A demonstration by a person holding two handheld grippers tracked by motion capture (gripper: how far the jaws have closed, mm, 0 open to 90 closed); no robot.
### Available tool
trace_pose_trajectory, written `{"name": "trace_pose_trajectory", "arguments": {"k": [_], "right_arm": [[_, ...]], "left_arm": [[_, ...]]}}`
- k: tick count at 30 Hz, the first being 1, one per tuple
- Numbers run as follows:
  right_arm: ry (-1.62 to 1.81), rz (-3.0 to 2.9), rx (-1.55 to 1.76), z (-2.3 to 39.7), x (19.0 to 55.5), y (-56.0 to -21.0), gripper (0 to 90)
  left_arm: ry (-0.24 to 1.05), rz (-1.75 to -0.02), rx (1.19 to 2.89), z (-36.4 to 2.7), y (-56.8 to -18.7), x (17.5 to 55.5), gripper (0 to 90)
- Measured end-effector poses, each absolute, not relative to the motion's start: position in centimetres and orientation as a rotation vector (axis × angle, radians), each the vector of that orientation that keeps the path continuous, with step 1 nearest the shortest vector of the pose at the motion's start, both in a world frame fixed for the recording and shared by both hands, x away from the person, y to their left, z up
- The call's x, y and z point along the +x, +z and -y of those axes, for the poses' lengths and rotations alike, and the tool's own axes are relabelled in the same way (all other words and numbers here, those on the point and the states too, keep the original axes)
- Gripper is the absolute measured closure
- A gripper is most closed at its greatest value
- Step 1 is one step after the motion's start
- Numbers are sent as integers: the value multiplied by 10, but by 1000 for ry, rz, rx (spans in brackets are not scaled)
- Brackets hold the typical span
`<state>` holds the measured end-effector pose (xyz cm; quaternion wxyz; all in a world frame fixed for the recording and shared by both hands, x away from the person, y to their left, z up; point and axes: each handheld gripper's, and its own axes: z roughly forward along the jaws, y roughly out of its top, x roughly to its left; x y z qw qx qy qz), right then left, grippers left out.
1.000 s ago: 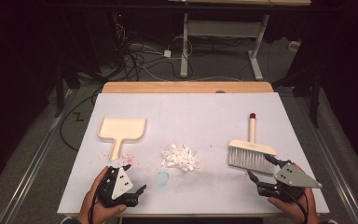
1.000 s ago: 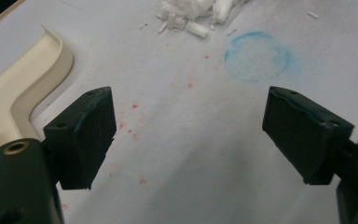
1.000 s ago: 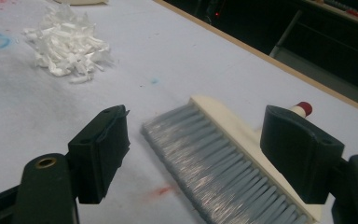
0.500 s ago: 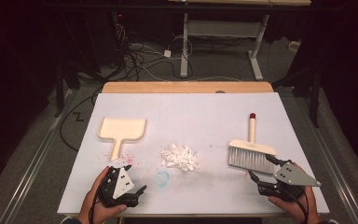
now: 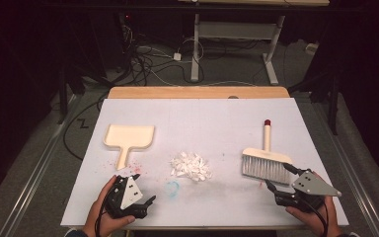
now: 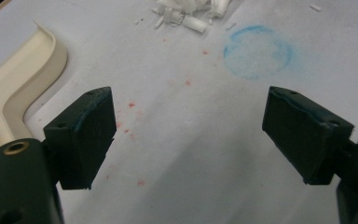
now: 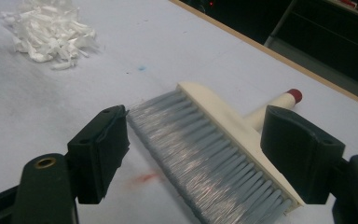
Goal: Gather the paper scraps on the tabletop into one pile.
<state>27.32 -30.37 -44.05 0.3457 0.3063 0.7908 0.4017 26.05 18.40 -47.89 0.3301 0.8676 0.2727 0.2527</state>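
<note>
Two grippers rest at the near edge of my white worktop (image 5: 202,118), both with fingers spread wide and holding nothing. My left gripper (image 6: 186,126) sits just short of the cream dustpan (image 5: 128,138), whose tray lies empty, its handle pointing toward me. My right gripper (image 7: 196,154) faces the grey bristles of the hand brush (image 7: 214,140), close but not touching. Between the two tools, a heap of white paper scraps (image 5: 191,166) lies beside a blue chalk ring (image 6: 258,51).

You're in a lab: beyond the white table (image 5: 197,118), loose cables (image 5: 150,61) sprawl around a bare desk frame (image 5: 234,37).
</note>
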Motion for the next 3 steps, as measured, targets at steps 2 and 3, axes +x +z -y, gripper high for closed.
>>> {"name": "trace_pose_trajectory", "arguments": {"k": [2, 3], "right_arm": [[1042, -2052, 796, 304, 273, -440, 241], [1043, -2051, 799, 304, 274, -440, 242]], "left_arm": [[658, -721, 2268, -184, -479, 262, 165], [653, -725, 2262, -184, -479, 262, 166]]}}
